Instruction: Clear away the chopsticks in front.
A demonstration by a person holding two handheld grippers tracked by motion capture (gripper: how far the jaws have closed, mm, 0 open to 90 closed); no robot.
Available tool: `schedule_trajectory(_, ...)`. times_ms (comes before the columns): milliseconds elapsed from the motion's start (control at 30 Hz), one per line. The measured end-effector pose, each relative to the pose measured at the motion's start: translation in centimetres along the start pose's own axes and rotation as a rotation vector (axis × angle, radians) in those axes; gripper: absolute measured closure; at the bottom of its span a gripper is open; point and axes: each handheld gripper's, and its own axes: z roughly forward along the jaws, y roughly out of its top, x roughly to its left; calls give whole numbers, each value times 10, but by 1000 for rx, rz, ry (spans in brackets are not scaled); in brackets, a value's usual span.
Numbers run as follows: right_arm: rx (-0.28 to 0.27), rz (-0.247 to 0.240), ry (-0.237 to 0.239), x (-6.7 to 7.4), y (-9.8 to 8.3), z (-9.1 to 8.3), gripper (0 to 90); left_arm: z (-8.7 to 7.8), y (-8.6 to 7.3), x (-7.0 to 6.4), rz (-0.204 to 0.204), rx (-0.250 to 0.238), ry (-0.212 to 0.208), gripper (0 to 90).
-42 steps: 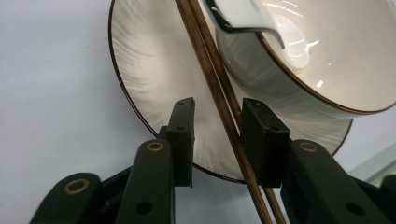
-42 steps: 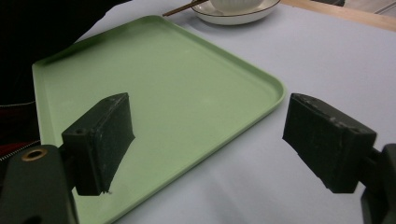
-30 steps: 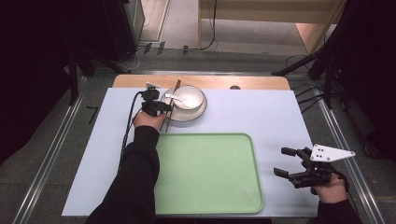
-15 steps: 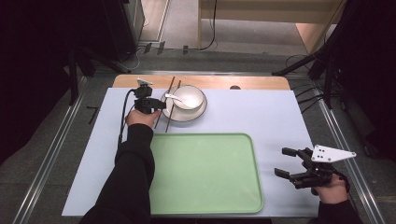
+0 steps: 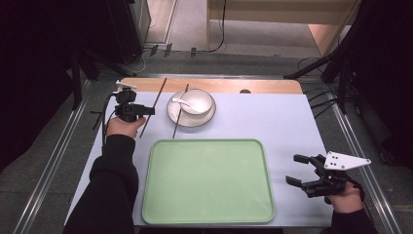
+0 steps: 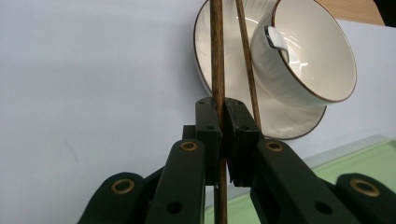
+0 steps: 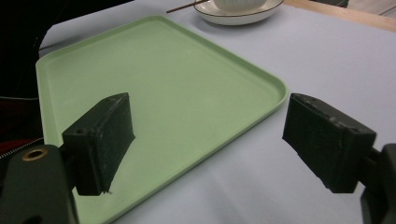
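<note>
Right gripper (image 5: 298,170) sits at the lower right of the high view, jaws spread wide and empty, beside the green tray (image 5: 209,180). Farther up at left, the left gripper (image 5: 148,111) pinches one chopstick (image 5: 154,106); the other chopstick (image 5: 180,110) leans on the plate (image 5: 191,118) under the bowl (image 5: 195,102).

No text, label, brand or number can be read — none anywhere.
</note>
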Motion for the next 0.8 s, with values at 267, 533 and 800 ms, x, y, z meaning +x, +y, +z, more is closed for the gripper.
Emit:
schedule_trajectory(267,7,2,-5,0,0,1,165,-19,-21,-1,13,1,-17,860)
schedule_trajectory(533,1,2,-12,0,0,1,166,-27,-51,-5,12,12,-41,860)
schedule_trajectory(800,0,0,-10,1,0,1,166,-33,-85,-12,21,-13,-36,860)
